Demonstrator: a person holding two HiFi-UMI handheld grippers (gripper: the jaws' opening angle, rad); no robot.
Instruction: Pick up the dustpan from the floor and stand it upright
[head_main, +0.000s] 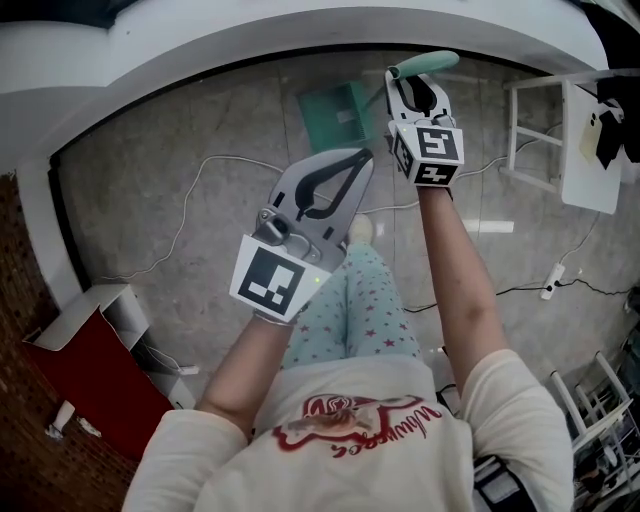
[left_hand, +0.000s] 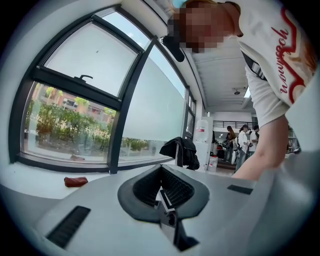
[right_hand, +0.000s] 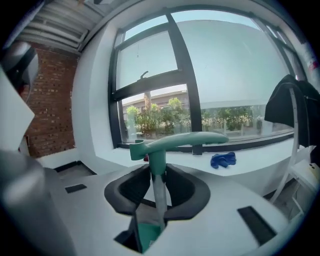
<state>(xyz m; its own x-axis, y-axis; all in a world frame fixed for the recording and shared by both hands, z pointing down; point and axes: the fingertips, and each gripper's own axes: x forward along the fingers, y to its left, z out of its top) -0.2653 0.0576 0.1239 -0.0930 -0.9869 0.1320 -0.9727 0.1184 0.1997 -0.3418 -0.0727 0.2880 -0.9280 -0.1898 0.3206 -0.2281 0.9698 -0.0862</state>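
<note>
In the head view my right gripper (head_main: 418, 88) is out ahead of me at arm's length with the dustpan's handle (head_main: 428, 62) poking up past its tips. The green pan (head_main: 335, 115) shows lower down to the left, over the grey floor (head_main: 200, 230). I can't tell from here whether the pan rests on the floor or hangs just above it. My left gripper (head_main: 340, 175) hovers nearer to me, well apart from the dustpan. In the left gripper view its jaws are drawn together with nothing between the pads, and only a window and the room lie beyond. In the right gripper view the jaws are partly closed and pinch the dustpan's shaft (right_hand: 159, 200). The shaft runs nearly vertical between the pads, with the handle crossing above and the pan (right_hand: 147, 236) below. I judge the pick-up done and the dustpan turned close to upright. What's left is to seat the pan squarely on the floor, check it balances, then let go.
</note>
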